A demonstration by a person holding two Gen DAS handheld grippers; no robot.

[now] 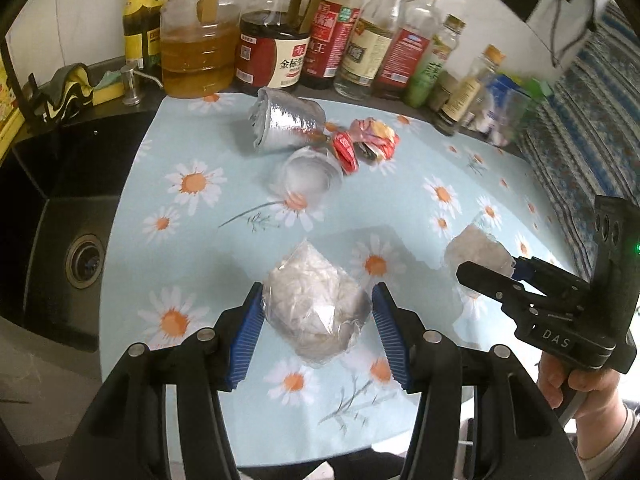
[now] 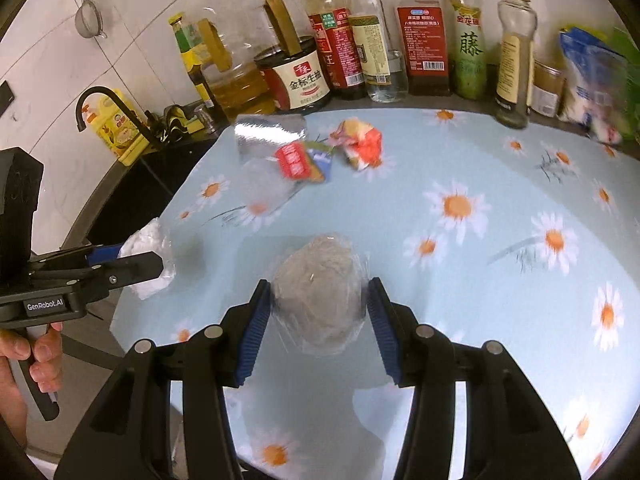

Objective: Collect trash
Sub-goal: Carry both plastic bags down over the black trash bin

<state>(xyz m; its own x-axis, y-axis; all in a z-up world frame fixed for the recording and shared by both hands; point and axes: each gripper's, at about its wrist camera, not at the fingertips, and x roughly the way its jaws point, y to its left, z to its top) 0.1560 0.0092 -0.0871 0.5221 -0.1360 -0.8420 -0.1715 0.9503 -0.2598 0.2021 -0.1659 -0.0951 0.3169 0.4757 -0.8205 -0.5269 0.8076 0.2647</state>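
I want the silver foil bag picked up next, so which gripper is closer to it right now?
Left, slightly. The left gripper sits on the sink side, the same side as the silver foil bag. The right gripper is farther toward the other side. Both already clamp plastic wads.

A light blue tablecloth (image 1: 240, 152) printed with white daisies covers the counter. Along its far edge, against the white tiled wall (image 2: 152, 20), stands a row of bottles: a large clear jug of amber oil (image 1: 198, 52) with a brown handle, a dark soy sauce jug (image 1: 274, 50) with a red and cream label, a red-labelled bottle (image 1: 332, 36) and several clear bottles with yellow caps. To the left lies a black sink (image 1: 60, 240) with a round metal drain (image 1: 85, 261), with a yellow sponge (image 1: 108, 87) and a soap pump (image 1: 132, 82) at its back rim. A black curved tap (image 2: 108, 108) rises over the sink, and a small metal strainer (image 2: 90, 20) hangs on the wall.
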